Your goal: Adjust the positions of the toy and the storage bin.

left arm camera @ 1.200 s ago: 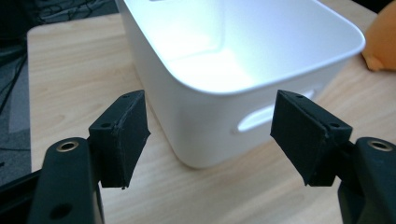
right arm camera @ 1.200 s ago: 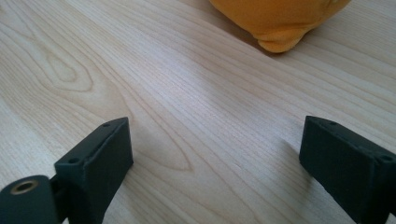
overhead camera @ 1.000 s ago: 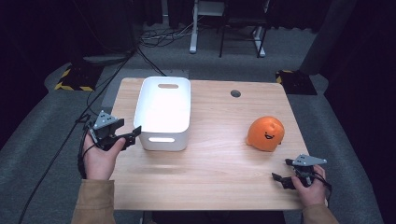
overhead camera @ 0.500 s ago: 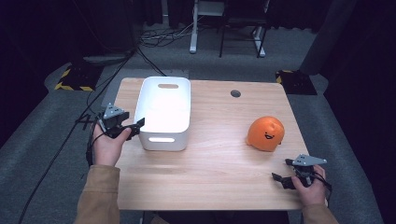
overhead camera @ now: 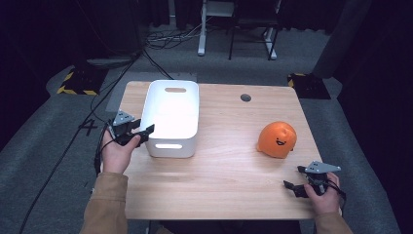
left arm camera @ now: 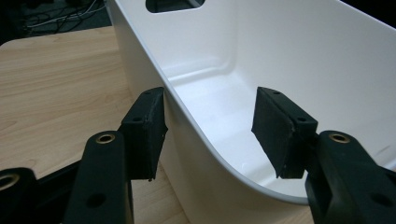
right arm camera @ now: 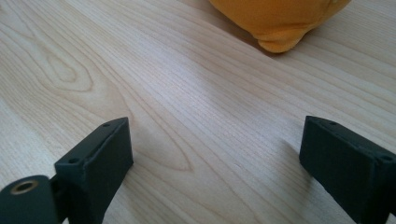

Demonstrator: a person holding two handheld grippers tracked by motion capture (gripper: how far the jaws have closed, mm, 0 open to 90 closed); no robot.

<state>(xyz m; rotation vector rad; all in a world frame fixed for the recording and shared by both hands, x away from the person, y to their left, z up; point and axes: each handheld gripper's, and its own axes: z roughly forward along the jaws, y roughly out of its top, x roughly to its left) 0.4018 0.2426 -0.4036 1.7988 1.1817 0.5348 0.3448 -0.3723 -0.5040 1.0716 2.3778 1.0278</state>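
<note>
A white bin (overhead camera: 195, 112) with handle slots stands at the table's left. My left gripper (overhead camera: 145, 132) is at its near left corner and straddles the rim. In the left gripper view the bin (left arm camera: 280, 56) fills the frame; my left gripper (left arm camera: 210, 126) has one pad outside the wall and one inside. Its jaws have just been closing with the bin's wall between them. An orange plush toy (overhead camera: 276, 139) with a smiling face sits at the right. My right gripper (overhead camera: 292, 177) rests open on the wood near the front right edge, short of the toy (right arm camera: 280, 18), with bare table between its jaws (right arm camera: 215, 158).
The wooden table (overhead camera: 219, 185) has a round cable hole (overhead camera: 246, 97) at the back. Grey carpet surrounds it, with cables (overhead camera: 160, 44) and white desk legs (overhead camera: 200, 29) behind. Yellow-black floor markers (overhead camera: 78, 83) lie at the back left.
My left gripper moved right and forward to the bin's corner, and its jaws narrowed around the rim. The right gripper and the toy stayed put.
</note>
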